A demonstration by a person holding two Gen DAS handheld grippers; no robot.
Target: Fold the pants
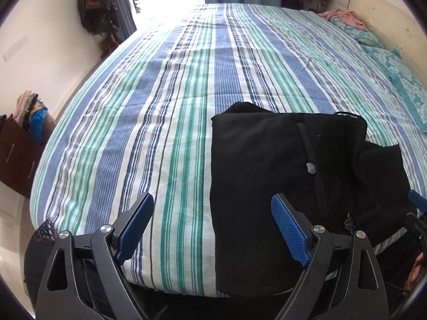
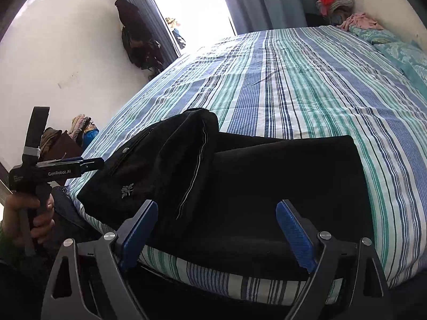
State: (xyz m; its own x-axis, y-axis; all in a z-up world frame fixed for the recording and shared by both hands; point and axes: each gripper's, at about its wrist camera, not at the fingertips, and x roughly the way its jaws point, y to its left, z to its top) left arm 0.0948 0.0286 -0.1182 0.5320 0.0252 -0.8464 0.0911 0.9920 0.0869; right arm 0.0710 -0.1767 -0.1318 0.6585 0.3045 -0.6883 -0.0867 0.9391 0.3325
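Black pants [image 1: 280,176] lie folded into a thick bundle at the near edge of a bed with a striped sheet [image 1: 165,101], close to the corner nearest the cameras. Seen from the left wrist, the left gripper [image 1: 213,229] is spread wide and empty — one blue pad hangs over bare sheet, the other over the bundle's near edge, neither pressing on cloth. Seen from the right wrist, the right gripper [image 2: 216,234] is likewise released, its blue pads either side of the pants' front edge with nothing pinched. In that same view a hand [image 2: 32,216] at the far left holds the other tool's handle off the side of the bed. The fold looks uneven: one layer humps up in a loose ridge with a pale seam line [image 2: 194,165] running down it, and a flap sticks out past the main block on the side toward a teal pillow [image 1: 400,80]. The likely trouble is that, with no claw holding it, the raised layer could slump open, or the bundle — lying so near the mattress edge — could slide off if nudged. A grab taking only the top layer would probably pull the fold apart.
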